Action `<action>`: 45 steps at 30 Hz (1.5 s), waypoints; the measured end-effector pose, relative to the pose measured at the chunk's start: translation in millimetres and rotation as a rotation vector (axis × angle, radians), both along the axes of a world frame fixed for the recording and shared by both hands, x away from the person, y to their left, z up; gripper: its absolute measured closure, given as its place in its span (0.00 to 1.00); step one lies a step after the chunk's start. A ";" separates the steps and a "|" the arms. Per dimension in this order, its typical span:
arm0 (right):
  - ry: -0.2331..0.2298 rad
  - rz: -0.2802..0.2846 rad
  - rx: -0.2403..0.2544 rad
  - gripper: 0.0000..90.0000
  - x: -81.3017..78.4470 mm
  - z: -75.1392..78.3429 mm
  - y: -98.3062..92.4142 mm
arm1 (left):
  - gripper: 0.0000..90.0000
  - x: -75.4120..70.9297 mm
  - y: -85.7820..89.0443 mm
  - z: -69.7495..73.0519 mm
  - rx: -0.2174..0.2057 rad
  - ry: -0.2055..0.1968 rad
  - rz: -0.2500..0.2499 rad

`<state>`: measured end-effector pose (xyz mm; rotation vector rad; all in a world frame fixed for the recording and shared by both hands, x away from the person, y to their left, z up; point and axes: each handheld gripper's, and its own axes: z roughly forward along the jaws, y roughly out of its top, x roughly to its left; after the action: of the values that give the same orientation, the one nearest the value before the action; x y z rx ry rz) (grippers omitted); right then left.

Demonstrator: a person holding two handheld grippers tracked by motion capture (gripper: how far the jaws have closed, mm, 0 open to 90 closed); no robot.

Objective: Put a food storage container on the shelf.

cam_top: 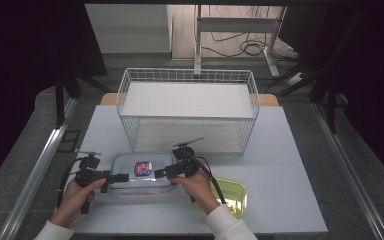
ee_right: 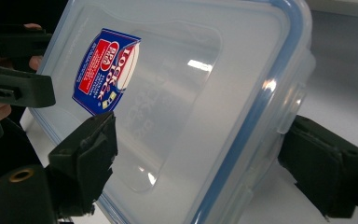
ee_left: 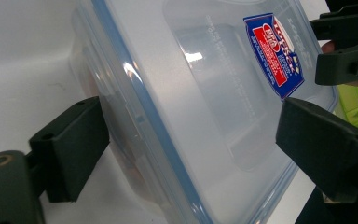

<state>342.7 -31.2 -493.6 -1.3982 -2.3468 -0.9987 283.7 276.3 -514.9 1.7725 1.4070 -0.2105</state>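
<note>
Clear plastic box (cam_top: 141,172) with a blue-rimmed lid (ee_right: 177,84), flat on the table (cam_top: 280,165) just in front of the wire basket (cam_top: 187,76), with a yellow-green tray (cam_top: 232,197) close by at its right. Approached from both short ends at once: left gripper (cam_top: 120,177) at the left end, right gripper (cam_top: 160,173) at the right, probably so as to share the load and keep the box level for a lift, perhaps toward the basket. Both sets of jaws spread wide, each straddling its end of the box, one jaw low beside the side wall and the other over the lid; no firm squeeze to be made out, so best taken as released and not yet clamped. From above, plain layout: box, basket, tray, and two hands aimed at each other. From the left gripper view, a close look at the blue seal and the red-and-blue label (ee_left: 275,53), with the opposite gripper's jaws beyond. From the right gripper view, a side latch (ee_right: 293,105) near the far jaw, too small to pick out from above.
</note>
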 end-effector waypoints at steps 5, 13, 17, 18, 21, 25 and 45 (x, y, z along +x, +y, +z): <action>0.022 -0.010 0.036 0.27 1.9 0.9 -8.3 | 0.17 -4.7 -0.8 3.5 0.019 -0.020 0.009; -0.007 -0.005 0.079 0.40 -6.5 6.4 -20.2 | 0.25 -19.9 -0.1 10.6 0.053 -0.087 0.004; -0.013 0.003 0.087 0.42 -8.9 7.8 -23.2 | 0.27 -23.0 0.2 12.2 0.065 -0.104 -0.008; -0.016 0.005 0.090 0.43 -9.4 7.9 -23.9 | 0.27 -23.7 -0.1 12.4 0.069 -0.109 -0.010; -0.020 0.008 0.101 0.44 -10.5 7.7 -25.5 | 0.28 -24.8 1.5 12.8 0.071 -0.118 -0.025; -0.024 0.014 0.116 0.46 -11.5 7.5 -28.0 | 0.32 -25.7 6.9 11.8 0.045 -0.124 -0.032; -0.060 0.014 0.154 0.49 -17.9 5.8 -33.1 | 0.39 -33.5 8.6 11.9 0.018 -0.143 0.001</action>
<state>324.9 -64.2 -487.8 -1.3093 -2.2629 -1.2050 250.2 284.9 -503.0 1.7648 1.3117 -0.0694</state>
